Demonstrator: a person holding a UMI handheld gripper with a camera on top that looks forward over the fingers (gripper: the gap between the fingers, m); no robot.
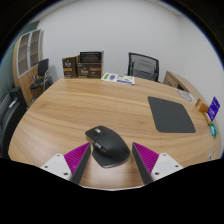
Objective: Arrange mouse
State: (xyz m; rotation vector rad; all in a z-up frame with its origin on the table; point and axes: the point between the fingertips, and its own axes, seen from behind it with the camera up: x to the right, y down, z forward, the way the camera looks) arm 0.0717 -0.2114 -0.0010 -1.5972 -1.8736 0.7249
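One broad wooden table (75, 110) with a rounded outline fills most of the gripper view, its pale grain running across under everything else. Beyond its far edge stands a dark office chair (144, 66) against a white wall, and to the left of that a low stack of boxes or shelving (80, 65) that is too small to read. Another dark chair (12, 108) sits at the table's left side.

On the table's right half lies a dark grey mouse mat (171, 114), flat and roughly rectangular, well apart from the mouse. Past the mat, at the table's right edge, sit some small coloured items (212, 106), green and purple, which cannot be made out. A flat printed sheet or booklet (119, 78) lies near the far edge of the table.

The black mouse (104, 144) rests on the bare wood, not on the mat, just ahead of the claw (112, 160) and partly between its two fingers. The claw stands wide open: its magenta pads (76, 156) are spread to either side of the mouse with a clear gap on each side, and it has hold of nothing.
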